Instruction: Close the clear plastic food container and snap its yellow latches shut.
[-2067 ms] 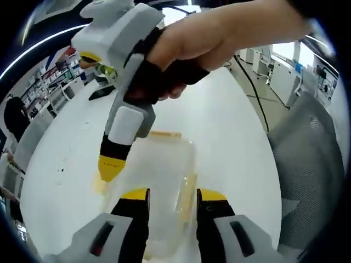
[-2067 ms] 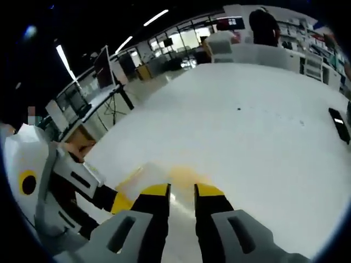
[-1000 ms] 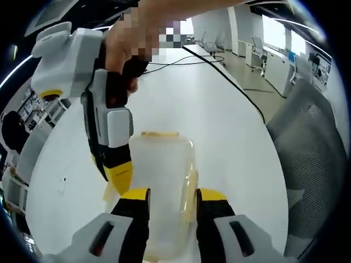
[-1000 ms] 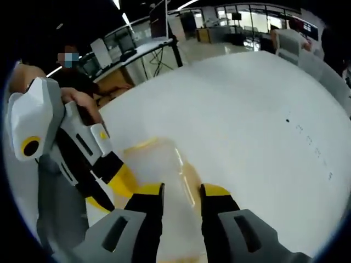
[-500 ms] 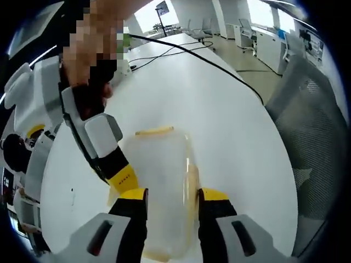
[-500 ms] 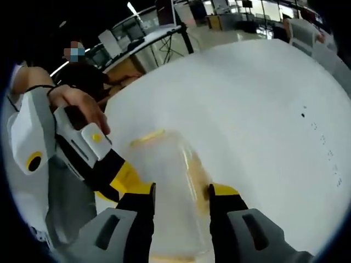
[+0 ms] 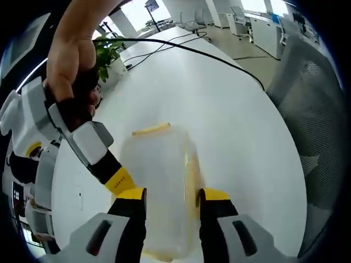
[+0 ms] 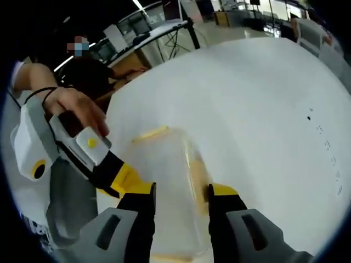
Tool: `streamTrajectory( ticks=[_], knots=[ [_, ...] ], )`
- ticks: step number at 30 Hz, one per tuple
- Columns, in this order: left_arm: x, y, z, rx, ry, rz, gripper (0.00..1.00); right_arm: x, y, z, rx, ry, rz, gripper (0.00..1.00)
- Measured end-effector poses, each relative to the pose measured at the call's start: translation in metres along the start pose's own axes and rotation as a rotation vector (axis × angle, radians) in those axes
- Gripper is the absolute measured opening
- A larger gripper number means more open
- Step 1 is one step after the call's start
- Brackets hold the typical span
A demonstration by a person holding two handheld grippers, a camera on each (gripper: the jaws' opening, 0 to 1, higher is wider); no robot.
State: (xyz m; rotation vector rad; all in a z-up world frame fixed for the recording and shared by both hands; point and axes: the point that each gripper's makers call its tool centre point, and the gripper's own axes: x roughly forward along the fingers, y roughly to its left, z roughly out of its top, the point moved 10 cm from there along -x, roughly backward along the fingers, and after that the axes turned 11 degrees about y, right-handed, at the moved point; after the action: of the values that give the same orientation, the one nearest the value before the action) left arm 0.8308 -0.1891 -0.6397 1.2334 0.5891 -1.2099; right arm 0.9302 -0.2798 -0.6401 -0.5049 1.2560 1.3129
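**On the white bench: both grippers straddle the clear container**

On the white bench (image 7: 230,104) lies the clear plastic food container (image 7: 159,181), its lid down. One yellow latch (image 7: 151,130) shows at its 12 o'clock end, another runs along the 3 o'clock side (image 7: 193,175).

In the left gripper view, the left gripper (image 7: 171,198) stands with its jaws parted about as wide as the container, the near end of the box between the yellow tips. Whether the tips press the walls I cannot tell. The right gripper (image 7: 118,179) comes in from 9 o'clock, held by a hand (image 7: 71,66), its yellow tip at the container's side.

In the right gripper view, the right gripper (image 8: 180,198) likewise brackets the container (image 8: 170,186), jaws spread to its width. The left gripper (image 8: 123,181) enters from 9 o'clock. A potted plant (image 7: 107,49) and a black cable (image 7: 181,46) sit at the bench's far end.
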Motion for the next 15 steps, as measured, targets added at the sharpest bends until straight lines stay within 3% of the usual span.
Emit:
streamTrajectory(
  ticks=[7,15],
  knots=[
    [0.000,0.001,0.003,-0.002,0.034,-0.007,0.31,0.001,-0.003,0.002,-0.003,0.017,0.026,0.35],
    [0.000,0.002,0.005,0.001,0.062,-0.013,0.30,0.002,-0.007,0.010,0.001,0.093,0.065,0.34]
  ],
)
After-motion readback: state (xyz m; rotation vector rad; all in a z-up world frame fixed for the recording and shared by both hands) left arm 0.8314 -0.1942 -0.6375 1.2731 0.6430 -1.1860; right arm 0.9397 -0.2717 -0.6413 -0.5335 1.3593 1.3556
